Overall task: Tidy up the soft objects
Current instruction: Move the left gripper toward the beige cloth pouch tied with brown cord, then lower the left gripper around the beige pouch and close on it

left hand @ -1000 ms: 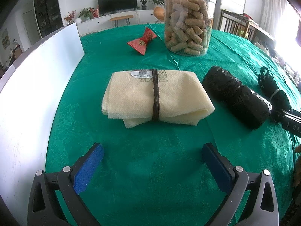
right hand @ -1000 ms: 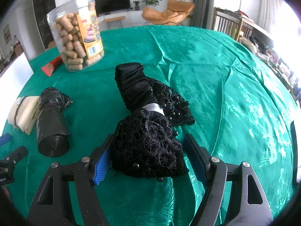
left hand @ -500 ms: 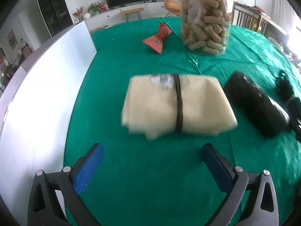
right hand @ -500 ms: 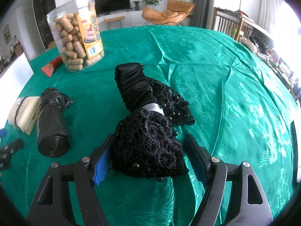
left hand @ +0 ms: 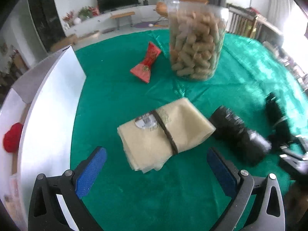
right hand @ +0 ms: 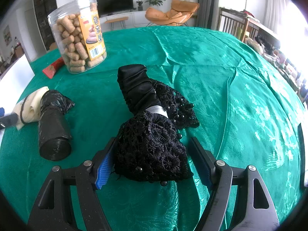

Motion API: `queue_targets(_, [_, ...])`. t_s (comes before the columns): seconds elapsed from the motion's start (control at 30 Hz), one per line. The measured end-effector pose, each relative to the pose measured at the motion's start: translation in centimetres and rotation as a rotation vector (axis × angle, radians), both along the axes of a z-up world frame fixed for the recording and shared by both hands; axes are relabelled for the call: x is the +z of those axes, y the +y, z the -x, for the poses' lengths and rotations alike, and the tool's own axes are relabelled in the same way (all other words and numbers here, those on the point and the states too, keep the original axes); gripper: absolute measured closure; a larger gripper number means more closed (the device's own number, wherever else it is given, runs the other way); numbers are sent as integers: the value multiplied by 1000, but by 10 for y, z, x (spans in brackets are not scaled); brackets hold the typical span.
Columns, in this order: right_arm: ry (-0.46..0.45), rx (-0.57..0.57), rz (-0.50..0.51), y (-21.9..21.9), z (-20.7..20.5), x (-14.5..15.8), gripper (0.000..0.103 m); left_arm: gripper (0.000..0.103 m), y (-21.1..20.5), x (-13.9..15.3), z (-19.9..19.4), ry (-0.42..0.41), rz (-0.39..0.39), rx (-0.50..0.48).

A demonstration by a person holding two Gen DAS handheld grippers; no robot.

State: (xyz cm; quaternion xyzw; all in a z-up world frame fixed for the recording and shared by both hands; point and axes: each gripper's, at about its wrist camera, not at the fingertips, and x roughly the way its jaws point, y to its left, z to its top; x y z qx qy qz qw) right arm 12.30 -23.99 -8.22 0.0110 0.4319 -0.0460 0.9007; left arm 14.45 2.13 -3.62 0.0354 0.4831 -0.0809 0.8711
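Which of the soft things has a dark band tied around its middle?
The folded cream cloth, lying in front of the open left gripper. The black roll and black lace bow don't.

- Our left hand-held gripper (left hand: 156, 165) is held wide open above the worktop (left hand: 154, 198), its two blue-padded fingers (left hand: 90, 173) spread far apart with nothing between them.
- It tilts downward and forward, both fingers clear of any contact.
- Our right hand-held gripper (right hand: 152, 165) sits low, close to the worktop, its jaws partly closed around the black lace bundle (right hand: 150, 150).
- The left blue pad (right hand: 105, 166) appears to press against the lace; whether the right finger touches it we cannot quite tell.
- In the left wrist view, the right hand-held gripper shows only as a blurred dark shape at the right edge.
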Motion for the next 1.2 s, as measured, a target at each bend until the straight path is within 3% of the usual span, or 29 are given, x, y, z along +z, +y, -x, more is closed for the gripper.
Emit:
queue_targets(0.1, [0, 0, 0, 0, 0, 0, 26, 0, 11, 17, -12, 80, 126, -98])
queue_targets(0.17, [0, 0, -1, 0, 0, 0, 26, 0, 9, 21, -19, 149, 136, -194])
queue_targets(0.33, [0, 0, -1, 0, 0, 0, 26, 0, -2, 13, -19, 183, -22, -347])
queue_targets(0.57, [0, 1, -1, 0, 0, 0, 26, 0, -6, -2, -36, 201, -43, -390])
queue_targets(0.8, [-1, 1, -2, 0, 0, 0, 26, 0, -44, -27, -48, 188, -151, -567])
queue_targets(0.9, [-1, 1, -3, 0, 0, 0, 26, 0, -49, -39, -51, 161, -222, -577])
queue_targets(1.07, [0, 1, -2, 0, 0, 0, 26, 0, -45, -32, -41, 154, -184, -608])
queue_targets(1.2, [-1, 1, -3, 0, 0, 0, 26, 0, -50, -27, -31, 125, -287, -675])
